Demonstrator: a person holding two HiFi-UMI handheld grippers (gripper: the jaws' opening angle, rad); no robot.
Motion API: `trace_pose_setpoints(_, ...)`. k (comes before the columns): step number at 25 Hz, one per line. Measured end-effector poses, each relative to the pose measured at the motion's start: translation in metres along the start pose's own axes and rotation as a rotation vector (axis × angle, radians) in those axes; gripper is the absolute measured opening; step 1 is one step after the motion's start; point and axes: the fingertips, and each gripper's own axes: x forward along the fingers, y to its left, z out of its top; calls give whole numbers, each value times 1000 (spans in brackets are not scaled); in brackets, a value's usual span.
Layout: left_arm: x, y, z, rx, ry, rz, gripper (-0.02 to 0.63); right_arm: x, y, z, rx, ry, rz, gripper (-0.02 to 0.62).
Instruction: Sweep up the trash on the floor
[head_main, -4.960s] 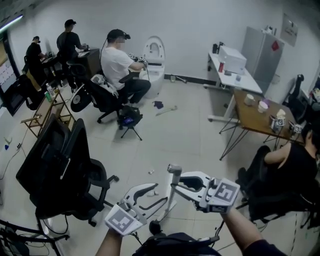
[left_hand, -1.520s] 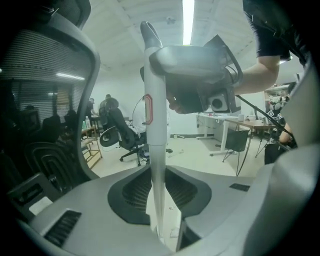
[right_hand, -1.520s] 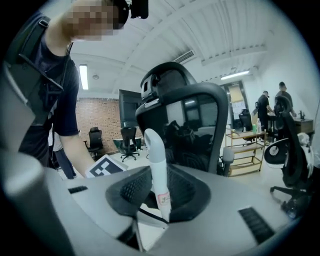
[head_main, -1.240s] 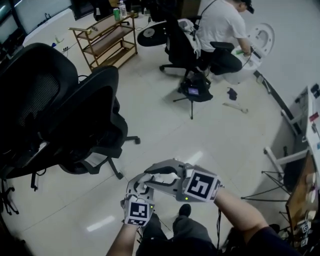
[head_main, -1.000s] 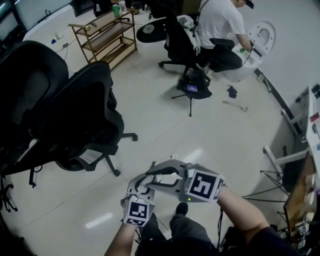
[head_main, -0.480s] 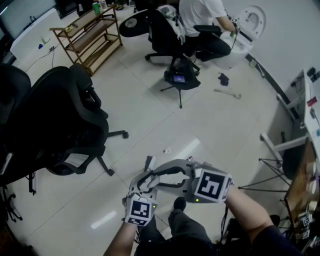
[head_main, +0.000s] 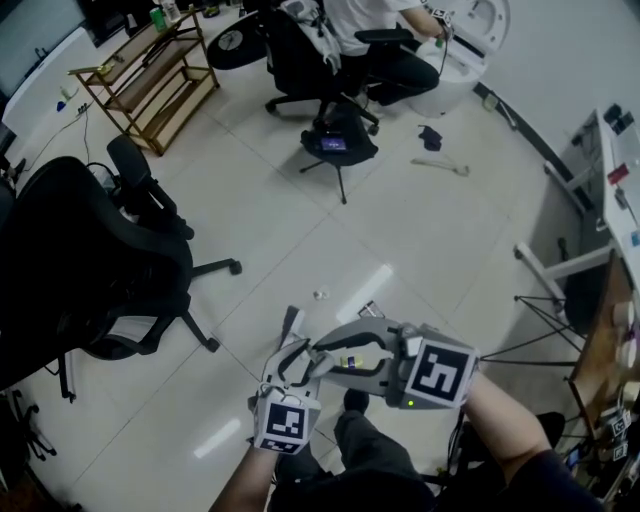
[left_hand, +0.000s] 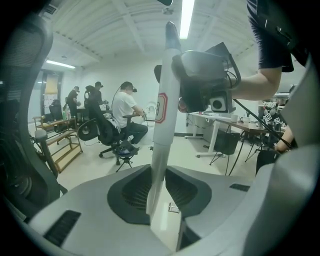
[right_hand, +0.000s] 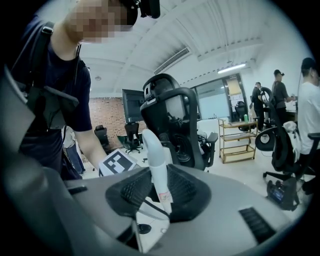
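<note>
Grippers both clamped on one white handle

Head view: left gripper and right gripper meet low at centre. On the floor, a white scrap of trash lies at their 12 o'clock and a small square piece at 1 o'clock.
Left gripper view: jaws partly closed, pads pressing the white handle, which rises toward 12 o'clock.
Right gripper view: jaws likewise grip its rounded top end.

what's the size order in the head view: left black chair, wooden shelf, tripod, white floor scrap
1. black chair, though it's nearest the camera
2. wooden shelf
3. tripod
4. white floor scrap
</note>
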Motion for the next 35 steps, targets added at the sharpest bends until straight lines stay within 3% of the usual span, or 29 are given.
trace_pose_setpoints(14, 45, -56, 20, 43, 15, -78, 87, -70, -12, -25, 43, -48, -99, 115)
trace_pose_setpoints(28, 86, -134, 45, 97, 21, -223, 87, -156, -11, -52, 87, -87, -237, 114)
trace_pose_setpoints(35, 87, -144, 53, 150, 20, -244, 84, -164, -8, -49, 100, -109, -266, 114)
